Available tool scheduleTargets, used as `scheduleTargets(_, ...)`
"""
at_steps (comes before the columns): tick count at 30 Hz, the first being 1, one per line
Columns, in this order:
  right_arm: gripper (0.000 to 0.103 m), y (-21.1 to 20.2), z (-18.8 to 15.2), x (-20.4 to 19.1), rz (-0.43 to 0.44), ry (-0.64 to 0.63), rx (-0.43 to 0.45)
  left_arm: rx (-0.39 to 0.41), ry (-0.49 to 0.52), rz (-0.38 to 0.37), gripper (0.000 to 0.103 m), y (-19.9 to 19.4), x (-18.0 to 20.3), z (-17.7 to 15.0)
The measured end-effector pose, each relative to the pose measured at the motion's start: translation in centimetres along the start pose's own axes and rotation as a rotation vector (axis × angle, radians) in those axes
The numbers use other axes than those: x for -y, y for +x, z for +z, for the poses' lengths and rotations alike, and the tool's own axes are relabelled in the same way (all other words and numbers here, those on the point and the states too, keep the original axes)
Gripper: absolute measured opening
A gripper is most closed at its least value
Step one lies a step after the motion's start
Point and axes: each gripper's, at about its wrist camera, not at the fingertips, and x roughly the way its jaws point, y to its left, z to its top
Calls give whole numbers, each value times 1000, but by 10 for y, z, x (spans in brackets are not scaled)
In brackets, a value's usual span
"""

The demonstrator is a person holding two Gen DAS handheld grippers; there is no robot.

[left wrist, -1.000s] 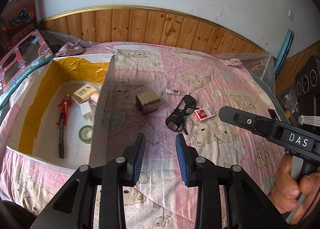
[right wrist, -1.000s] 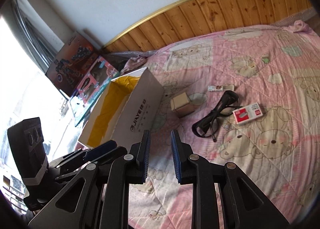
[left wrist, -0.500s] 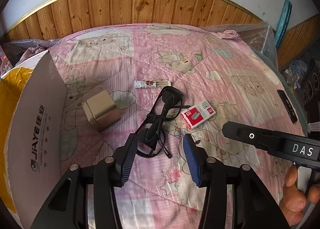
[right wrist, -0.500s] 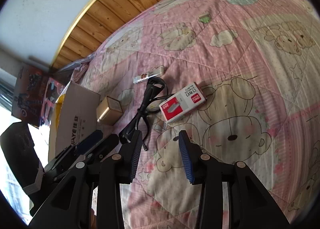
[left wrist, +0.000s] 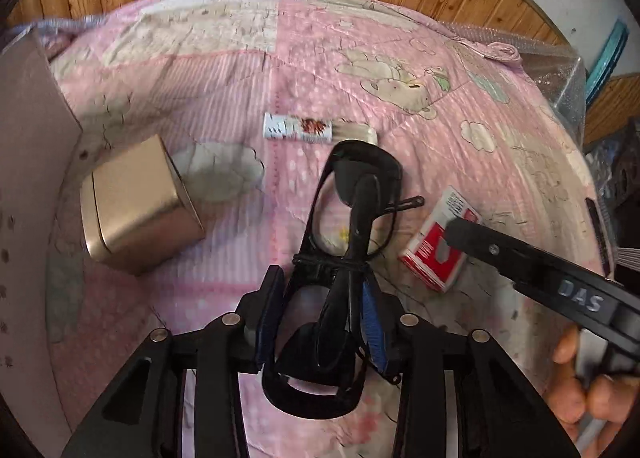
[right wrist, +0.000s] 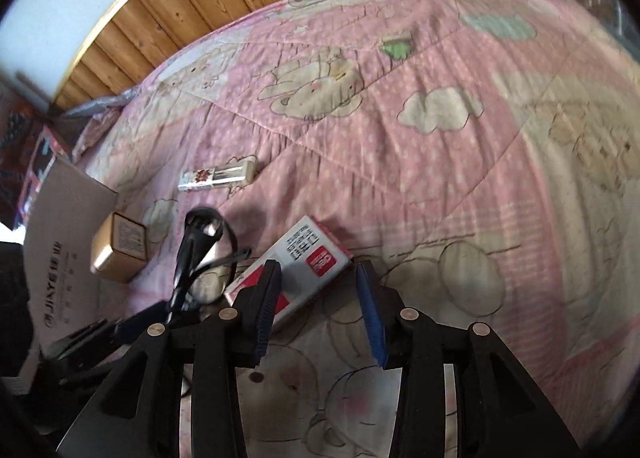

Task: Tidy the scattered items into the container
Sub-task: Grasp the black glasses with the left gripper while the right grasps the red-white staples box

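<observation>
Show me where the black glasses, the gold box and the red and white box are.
black glasses (left wrist: 354, 218), left wrist view, folded temple arm.
gold box (left wrist: 138, 210), left wrist view, top face.
red and white box (right wrist: 304, 258), right wrist view, printed top.

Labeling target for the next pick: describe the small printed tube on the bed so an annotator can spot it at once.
On the pink bear-print quilt, look just beyond the far lens of the black glasses, toward the wooden headboard. The tube lies flat there by itself, crosswise. Unlike the gold box and the red-and-white packet, it is a slim cylinder, white with a red print and a clear cap.
</observation>
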Motion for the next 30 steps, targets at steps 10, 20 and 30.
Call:
scheduleTargets(10, 63, 20, 7, -16, 37, 38, 13, 85, 70, 81, 55, 3, 14, -9)
scheduleTargets(20, 60, 12, -7, -26, -77, -112, -67, 93, -11, 109, 39, -21, -24, -30)
scheduleTargets(30, 39, 5, -10, -16, -52, -66, -42, 147, 42, 115, 42, -19, -25, -40)
